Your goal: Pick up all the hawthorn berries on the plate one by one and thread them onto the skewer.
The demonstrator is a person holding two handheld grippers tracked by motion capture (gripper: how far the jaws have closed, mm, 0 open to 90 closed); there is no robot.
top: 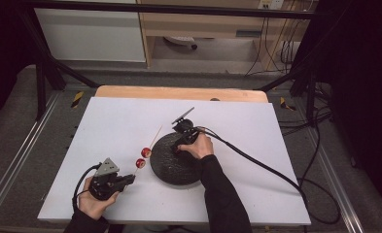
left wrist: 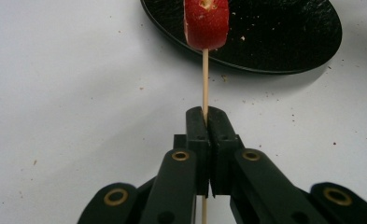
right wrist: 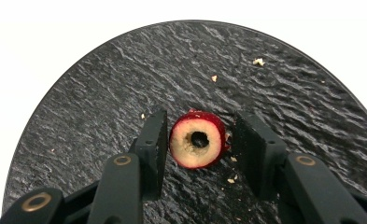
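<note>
Black jaws of the right gripper (right wrist: pixel 197 140) were set spread around a cored red fruit slice (right wrist: pixel 198 140) on the dark plate (right wrist: pixel 102 93), not yet pinching it, while the left gripper (left wrist: pixel 205 122) was pressed together on the skewer (left wrist: pixel 205 79), onto which that slice would probably be threaded next.

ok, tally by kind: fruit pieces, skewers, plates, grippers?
Red fruit pieces: 3, two on the skewer, one cored piece on the plate
Wooden skewer: 1
Black plate: 1
Grippers: 2, left gripper and right gripper
Total: 7
</note>
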